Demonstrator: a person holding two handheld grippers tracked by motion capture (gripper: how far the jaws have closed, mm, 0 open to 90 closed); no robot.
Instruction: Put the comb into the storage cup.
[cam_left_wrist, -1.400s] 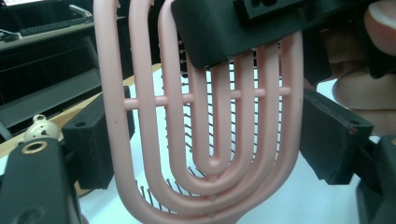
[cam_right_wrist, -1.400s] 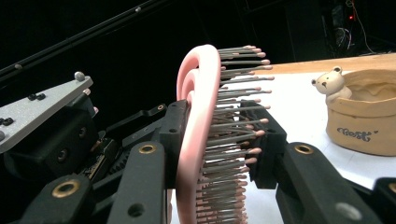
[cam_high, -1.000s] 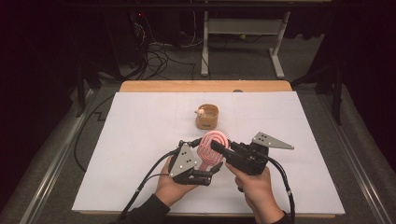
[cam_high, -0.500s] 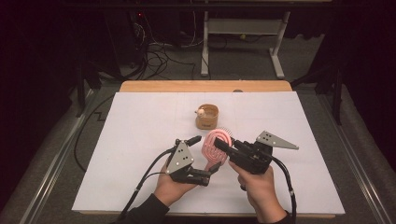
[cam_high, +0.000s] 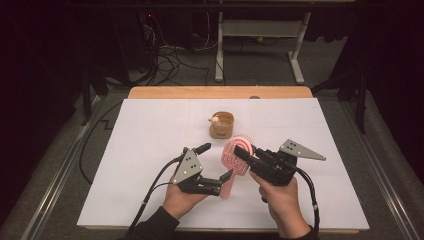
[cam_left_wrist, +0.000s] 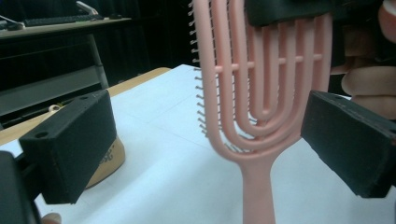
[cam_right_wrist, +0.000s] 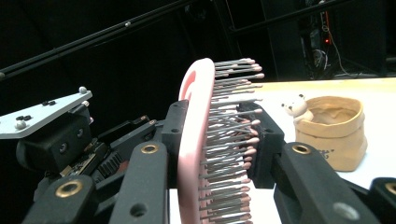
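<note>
High view: at lower centre of the frame, above the white surface (cam_high: 150, 150), the right claw (cam_high: 243, 154) clamps the head of a pink hairbrush (cam_high: 231, 162), holding it off the surface with its handle pointing toward the bottom edge. The left claw (cam_high: 218, 183) stands open around the handle, jaws well apart on either side and pressing on nothing; the left gripper view shows the brush's ribbed head (cam_left_wrist: 261, 88) upright between its two black pads. Just above the brush in the high view sits a small tan pouch (cam_high: 222, 125) with a white bear figure on its rim. The brush appears lifted and a handover under way; the left claw's grip is not yet made.
</note>
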